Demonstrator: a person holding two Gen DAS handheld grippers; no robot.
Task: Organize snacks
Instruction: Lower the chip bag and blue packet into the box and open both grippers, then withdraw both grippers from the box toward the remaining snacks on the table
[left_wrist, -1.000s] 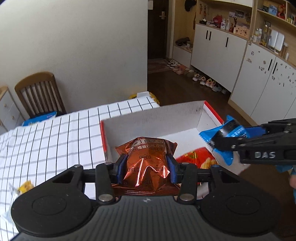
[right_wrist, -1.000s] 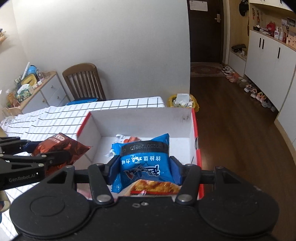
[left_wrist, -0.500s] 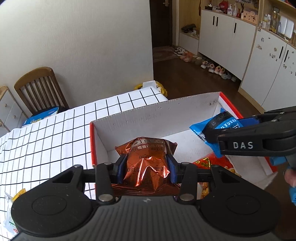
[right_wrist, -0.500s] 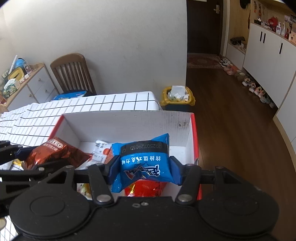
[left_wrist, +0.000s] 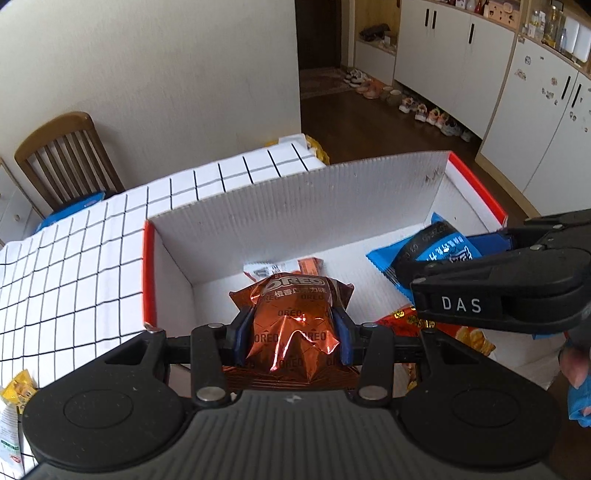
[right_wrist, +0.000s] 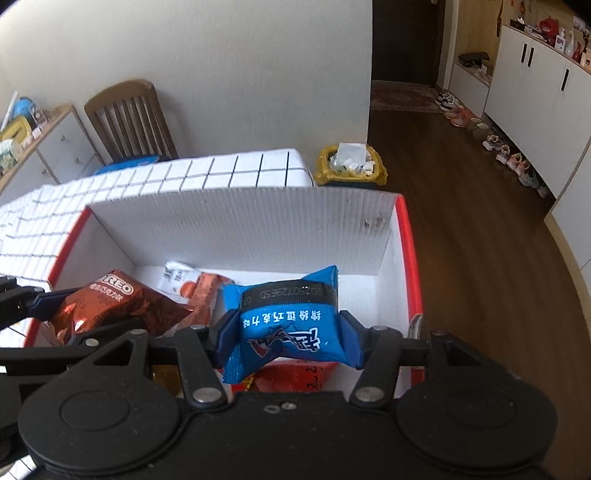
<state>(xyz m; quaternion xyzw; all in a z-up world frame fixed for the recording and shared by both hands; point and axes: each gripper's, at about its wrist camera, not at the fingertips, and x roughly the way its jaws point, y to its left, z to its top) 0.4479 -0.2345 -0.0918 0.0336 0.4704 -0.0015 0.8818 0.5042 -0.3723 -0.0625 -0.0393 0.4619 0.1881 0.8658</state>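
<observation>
My left gripper (left_wrist: 291, 332) is shut on a copper-orange Oreo packet (left_wrist: 293, 321) and holds it inside the left part of a white box with red rims (left_wrist: 295, 192). The Oreo packet (right_wrist: 110, 306) also shows at the left of the right wrist view. My right gripper (right_wrist: 288, 339) is shut on a blue snack packet (right_wrist: 288, 325) over the right part of the box (right_wrist: 240, 218). From the left wrist view the blue packet (left_wrist: 432, 251) hangs from the right gripper (left_wrist: 443, 266). On the box floor lie a white-and-orange packet (left_wrist: 280, 266) and a red snack bag (left_wrist: 436, 328).
The box stands on a table with a white grid-pattern cloth (left_wrist: 74, 258). A yellow snack packet (left_wrist: 18, 387) lies on the cloth at the near left. A wooden chair (right_wrist: 129, 118) stands behind the table, and a yellow-lined waste bin (right_wrist: 351, 162) sits on the floor beyond it.
Both grippers have moved forward and down with their packets, from above the box rim to inside it. The white-and-orange packet on the box floor has come into view.
</observation>
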